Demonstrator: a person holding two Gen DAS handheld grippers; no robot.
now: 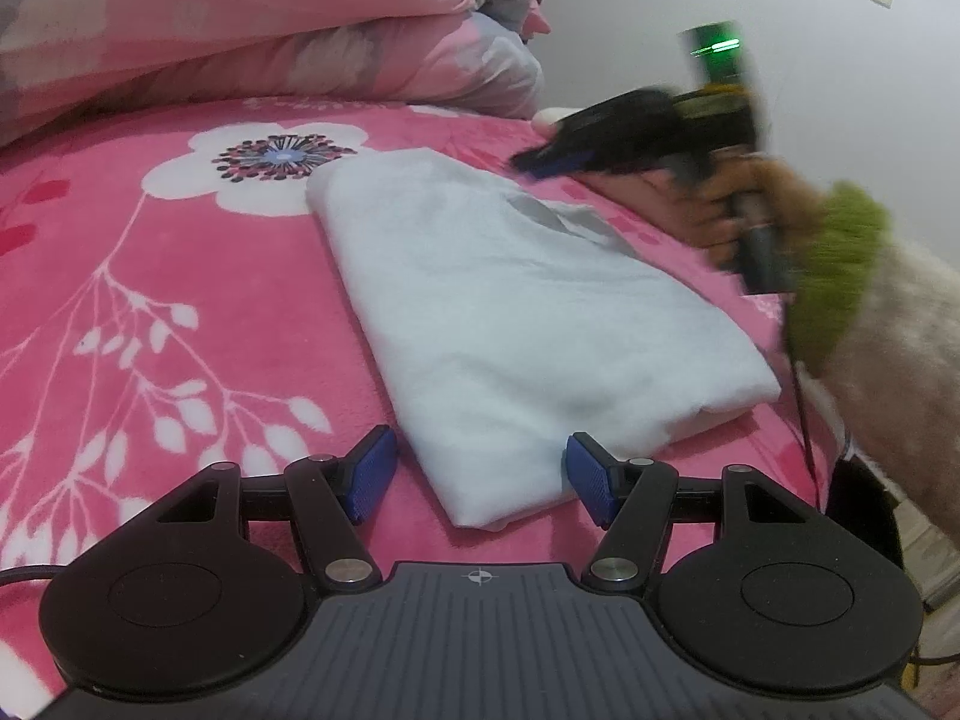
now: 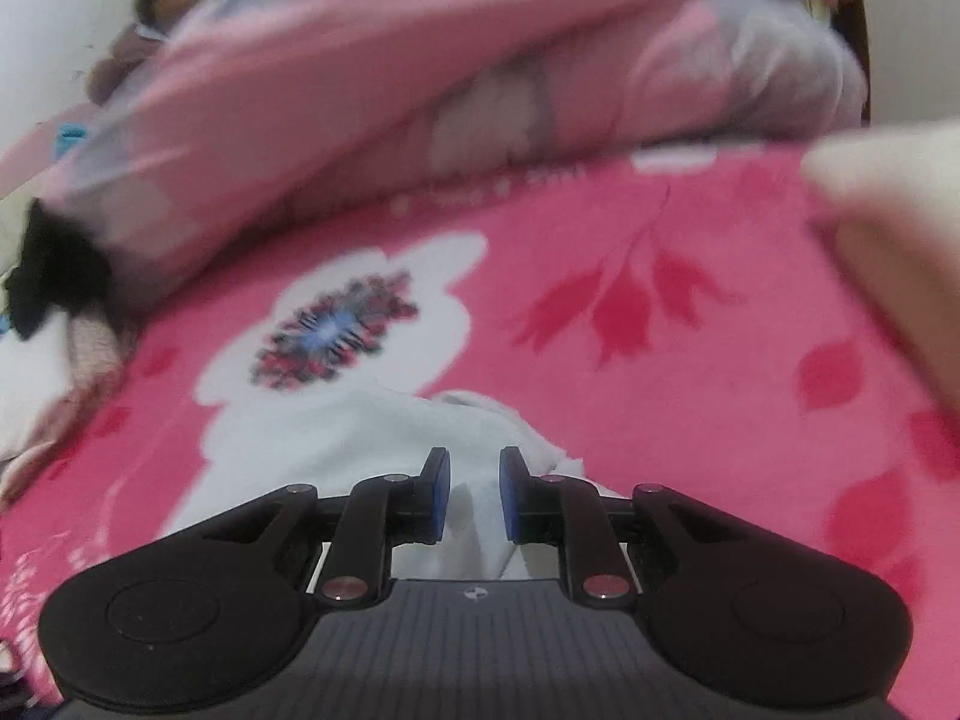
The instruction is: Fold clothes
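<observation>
- The left gripper (image 1: pixel 480 474) is held with its blue pads (image 1: pixel 372 474) spread apart; the near corner of the white garment (image 1: pixel 510 312) lies between them, but the pads are not seen to press on it, so nothing is gripped there.
- The right gripper (image 2: pixel 474 495) is seen with its pads (image 2: pixel 441 495) drawn close together, a narrow gap left between them. White cloth shows through that gap and below it — whether a fold is pinched or merely lies underneath cannot be told from the blurred right wrist view.
- In the left wrist view the right gripper (image 1: pixel 540 162) is seen at the far right edge of the garment, by a small loose flap, held in the person's hand (image 1: pixel 702 222) with a green fuzzy cuff (image 1: pixel 840 276) behind it.
- The garment is laid as a long, neat, folded rectangle on the pink flowered blanket (image 1: pixel 150 300), its far end beside a big white flower print (image 1: pixel 264 168), with a heap of pink bedding (image 1: pixel 270 36) well behind it.
- The step in hand is judged to be late in the fold: the length is already doubled into a narrow strip, and the loose flap at the far right edge is being tidied.
- The next move is judged to call for the near end to be pinched by the left pads and carried over toward the far end — with the far edge kept flat so the layers are not dragged askew.
</observation>
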